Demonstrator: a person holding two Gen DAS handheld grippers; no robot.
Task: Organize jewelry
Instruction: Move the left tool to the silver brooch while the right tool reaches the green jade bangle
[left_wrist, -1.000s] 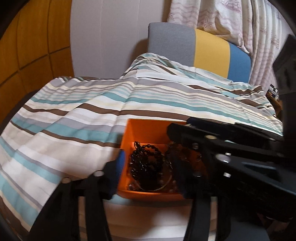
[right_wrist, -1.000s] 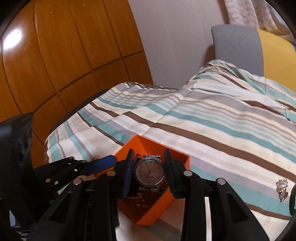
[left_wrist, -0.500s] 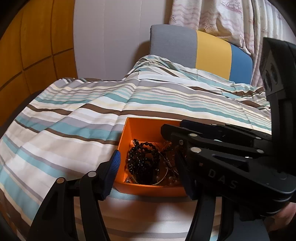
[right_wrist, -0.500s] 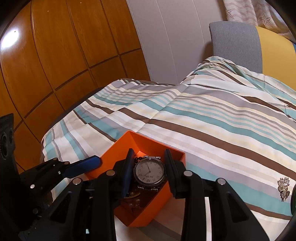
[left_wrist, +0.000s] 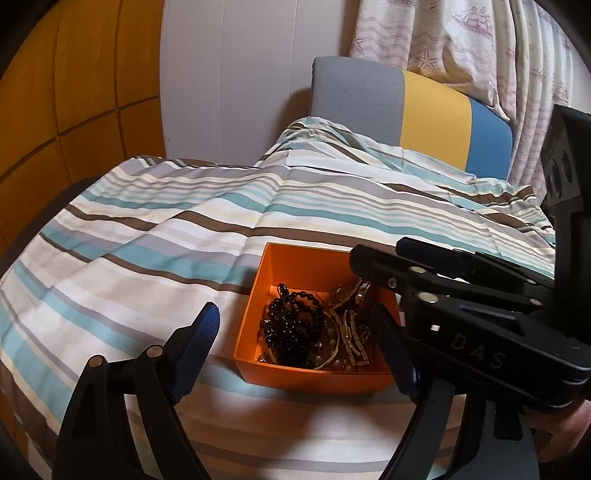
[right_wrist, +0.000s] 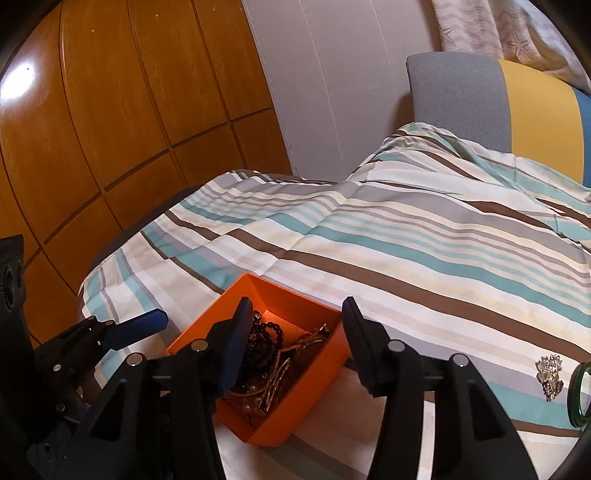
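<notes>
An orange box (left_wrist: 314, 378) sits on the striped bedspread and holds a black bead necklace (left_wrist: 291, 328), a metal-band watch (left_wrist: 351, 328) and pearls. My left gripper (left_wrist: 295, 343) is open, its blue pads either side of the box's near half. My right gripper (right_wrist: 295, 338) is open just above the box (right_wrist: 306, 398) with nothing between its pads; the watch band (right_wrist: 280, 373) lies below among the beads (right_wrist: 266, 339). From the left wrist view, the right gripper (left_wrist: 443, 284) reaches in over the box's right side.
A silver brooch (right_wrist: 550, 373) and a green bangle (right_wrist: 580, 391) lie on the bedspread (right_wrist: 406, 251) to the right of the box. A grey, yellow and blue headboard (left_wrist: 406, 107) stands behind, with wood panelling (right_wrist: 110, 129) at the left.
My right gripper was shut on the watch over the box; it has opened, and the watch now lies in the box. The left gripper has drawn back a little.
</notes>
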